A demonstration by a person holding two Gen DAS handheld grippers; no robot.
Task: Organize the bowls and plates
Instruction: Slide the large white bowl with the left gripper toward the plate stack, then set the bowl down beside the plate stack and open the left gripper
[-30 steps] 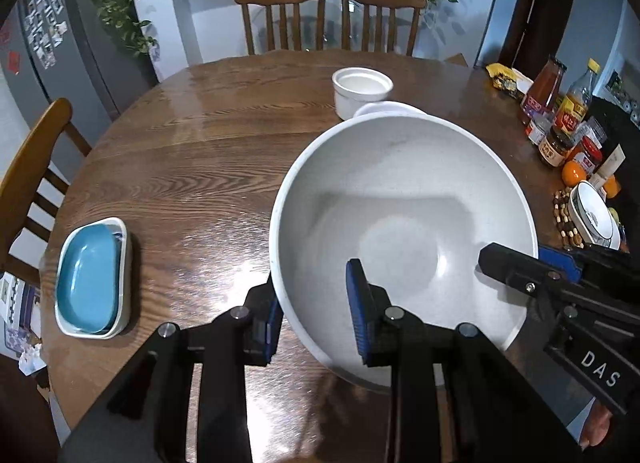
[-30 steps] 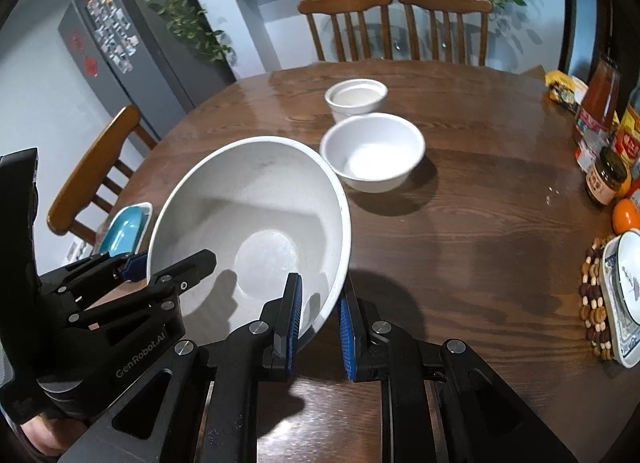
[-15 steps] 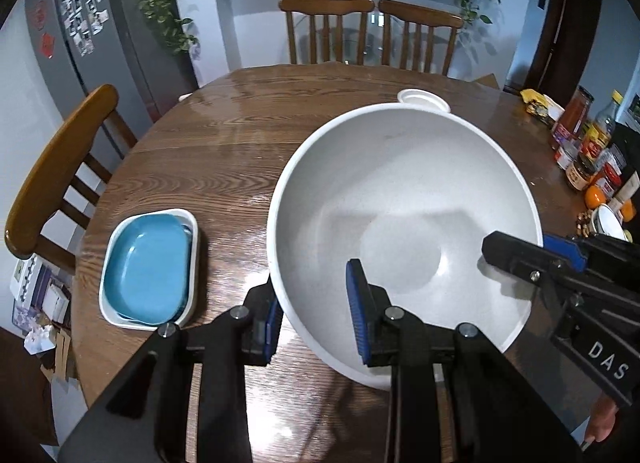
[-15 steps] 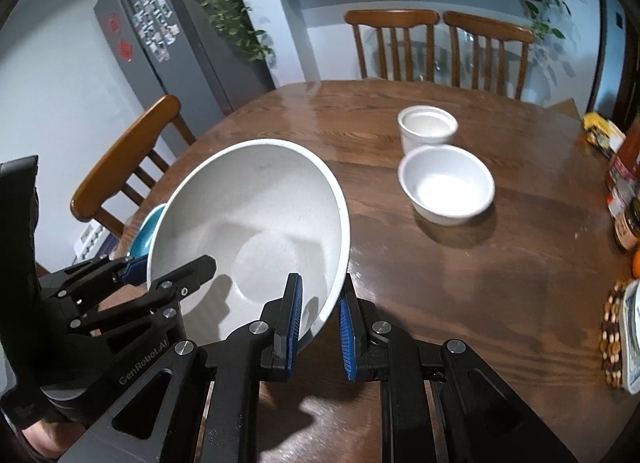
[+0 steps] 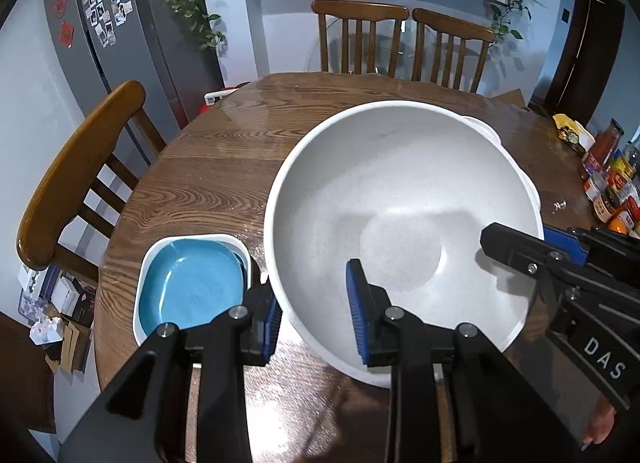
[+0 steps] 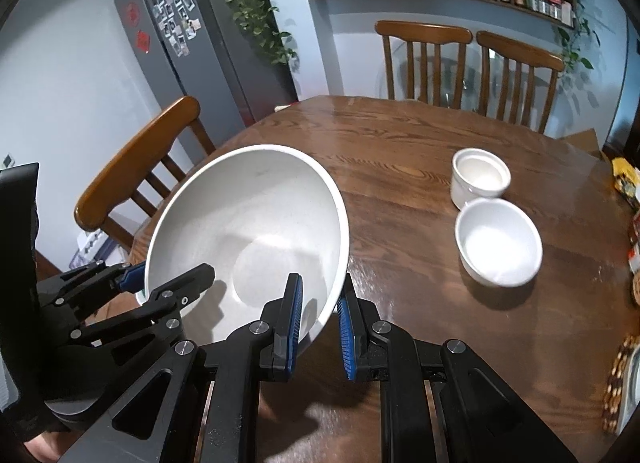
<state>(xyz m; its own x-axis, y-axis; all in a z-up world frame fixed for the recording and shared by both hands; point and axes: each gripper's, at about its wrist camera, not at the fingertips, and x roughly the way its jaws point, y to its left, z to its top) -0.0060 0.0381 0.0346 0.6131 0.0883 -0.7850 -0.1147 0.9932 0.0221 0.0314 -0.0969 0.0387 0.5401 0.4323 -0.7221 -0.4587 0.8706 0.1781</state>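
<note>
The large round speckled-white ceramic bowl [image 5: 400, 215] is hanging above the round dark wooden table [image 5: 208, 183], clear of its surface and tilted, carried by both tools at once. The left gripper [image 5: 314, 315] is clamping the near-left part of the rim, one blue pad outside the wall and one inside. The right gripper [image 6: 318, 317] is pinching the opposite part of the rim in the same way; its jaws are standing only narrowly apart, closed onto the wall thickness. Each grip covers only a short stretch of rim.

Hazards from this state:

- Slip at the rim. The wall is glazed, smooth and curved — if either pair of pads is losing pressure, the bowl is likely to pivot on the other grip and drop onto the table.
- Uneven travel. If the two hands are not moving together, the rim is being twisted or pulled between the grips, which could lever it out of one of them.
- Collision on the left. The white rounded-square dish holding a blue plate [image 5: 192, 287] is sitting just beside the bowl's lower left edge in the left wrist view; a low pass could be striking it.
- Collision on the right. The small white round bowl [image 6: 498, 241] and the white straight-sided ramekin [image 6: 480, 177] are standing close together, possibly touching — a hard or off-centre set-down near them could be chipping ceramic.
</note>
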